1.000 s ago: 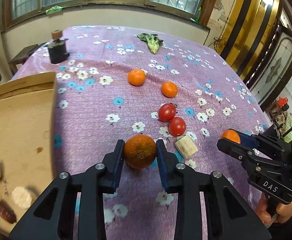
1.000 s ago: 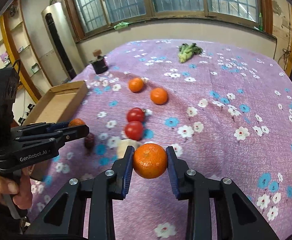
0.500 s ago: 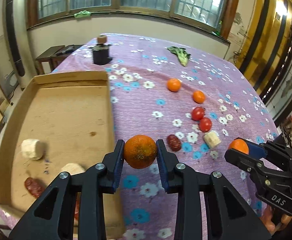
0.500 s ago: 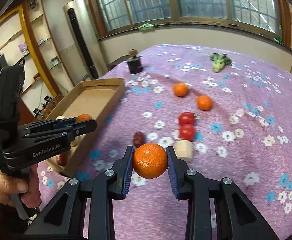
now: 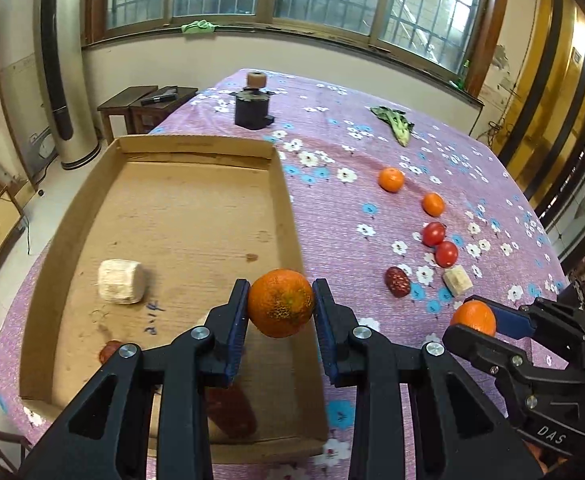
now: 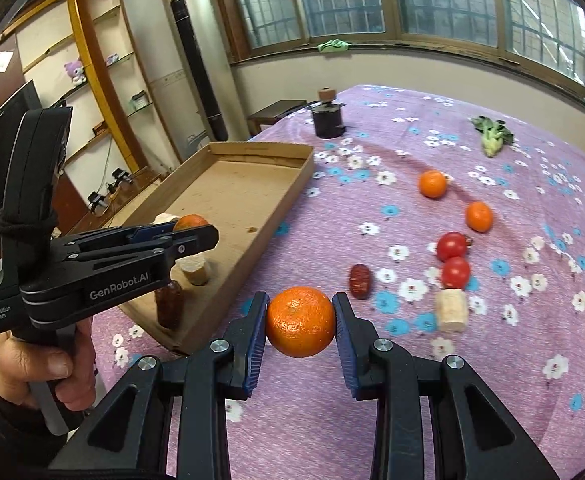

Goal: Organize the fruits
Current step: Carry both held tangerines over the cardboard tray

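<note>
The cardboard box point(image 5: 196, 216) is the landmark, lying on the left part of the purple flowered tablecloth point(image 5: 332, 148). Inside the box, toward its left wall, rests a pale cut chunk point(image 5: 120, 282), and near its front edge a dark red date point(image 5: 110, 351) is partly hidden behind the gripper frame. Over the box's right front corner the left gripper point(image 5: 280, 308) is clamped narrowly on a dark mottled orange point(image 5: 280, 303), its blue pads pressing both sides, the fruit lifted clear of the cardboard. Behind the box's far right corner stands a small black device point(image 5: 252, 110) topped with a cork-like knob. To the right of the box, on the cloth, lies a second date point(image 5: 396, 281), then a pale cube point(image 5: 457, 280), two tomatoes point(image 5: 433, 234) touching each other, and farther back two small oranges point(image 5: 391, 179) set apart. A leafy green vegetable point(image 5: 396, 124) lies well beyond the box toward the window. Farthest right of the box, the right gripper point(image 6: 300, 322) holds a bright orange point(image 6: 300, 321) squeezed between its pads, above the cloth just off the box's front corner. In the right wrist view a hand point(image 6: 40, 364) grips the left gripper's handle beside the box's near side.
</note>
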A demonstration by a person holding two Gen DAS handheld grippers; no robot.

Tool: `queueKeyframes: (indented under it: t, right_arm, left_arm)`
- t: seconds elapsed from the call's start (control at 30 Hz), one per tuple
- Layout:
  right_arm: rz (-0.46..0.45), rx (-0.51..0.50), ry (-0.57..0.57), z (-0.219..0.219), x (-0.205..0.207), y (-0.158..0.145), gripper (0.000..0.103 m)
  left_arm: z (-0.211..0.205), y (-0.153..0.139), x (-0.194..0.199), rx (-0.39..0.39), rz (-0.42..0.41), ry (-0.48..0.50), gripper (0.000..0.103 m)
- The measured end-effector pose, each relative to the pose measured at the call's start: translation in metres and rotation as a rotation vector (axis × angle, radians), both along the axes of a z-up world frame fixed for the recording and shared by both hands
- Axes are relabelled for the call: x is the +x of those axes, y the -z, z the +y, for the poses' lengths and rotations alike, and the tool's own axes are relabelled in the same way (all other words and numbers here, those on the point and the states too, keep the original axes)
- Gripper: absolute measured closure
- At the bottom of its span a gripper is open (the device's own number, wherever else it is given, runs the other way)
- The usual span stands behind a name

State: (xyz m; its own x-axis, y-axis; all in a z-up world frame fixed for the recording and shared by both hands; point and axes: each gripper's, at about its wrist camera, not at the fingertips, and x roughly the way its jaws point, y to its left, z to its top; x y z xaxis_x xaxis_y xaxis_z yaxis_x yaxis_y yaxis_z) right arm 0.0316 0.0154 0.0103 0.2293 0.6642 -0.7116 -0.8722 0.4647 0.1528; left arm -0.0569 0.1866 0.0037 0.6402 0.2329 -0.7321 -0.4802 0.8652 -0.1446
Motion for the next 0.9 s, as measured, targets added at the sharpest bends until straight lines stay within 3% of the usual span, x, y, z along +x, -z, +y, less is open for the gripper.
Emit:
queueKeyframes:
  t: [0.4, 0.9]
  right_arm:
    - [0.002, -0.019, -0.070, 0.036, -0.018, 0.003, 0.071]
    - [0.045, -0.032, -0.147, 0.108, -0.023, 0.017, 0.071]
  left_arm:
    - [0.031, 0.004, -0.017, -0.026, -0.006, -0.048, 0.074]
    - [0.100, 0.005, -0.020, -0.059, 0.009, -0.150, 0.074]
